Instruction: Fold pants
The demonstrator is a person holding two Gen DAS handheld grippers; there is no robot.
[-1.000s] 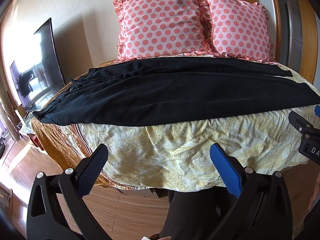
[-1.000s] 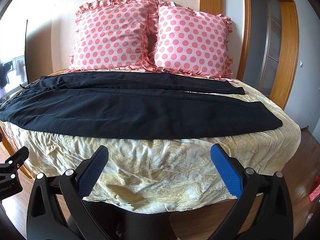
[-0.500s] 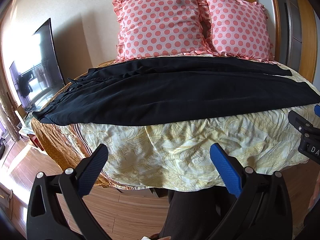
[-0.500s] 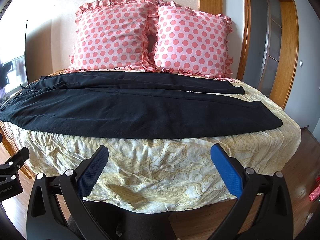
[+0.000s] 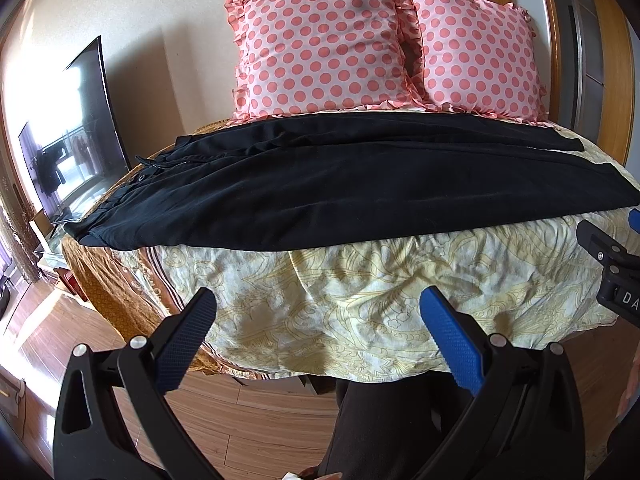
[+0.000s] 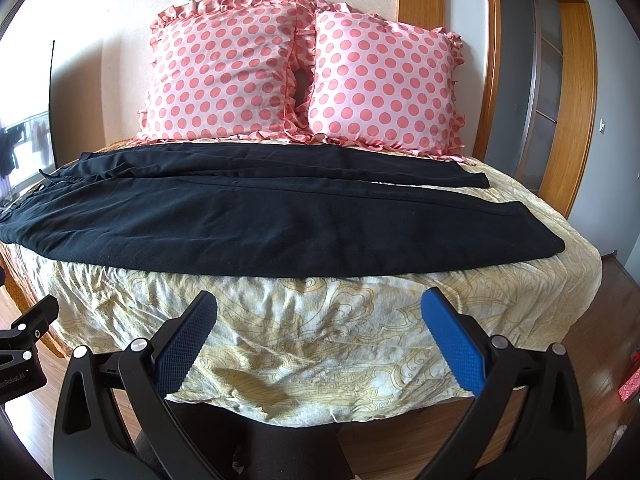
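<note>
Black pants (image 5: pixel 340 192) lie spread flat across the bed, waistband at the left and both leg ends at the right; they also show in the right wrist view (image 6: pixel 248 220). The two legs lie side by side, the far one near the pillows. My left gripper (image 5: pixel 318 316) is open and empty, held in front of the bed's near edge, below the pants. My right gripper (image 6: pixel 320 318) is open and empty too, at the same height, further right. Neither touches the pants.
The bed has a yellow patterned cover (image 6: pixel 340 320). Two pink polka-dot pillows (image 6: pixel 304 80) stand against the wall behind the pants. A television (image 5: pixel 72 140) stands at the left. A wooden door frame (image 6: pixel 568 100) is at the right. Wooden floor lies below.
</note>
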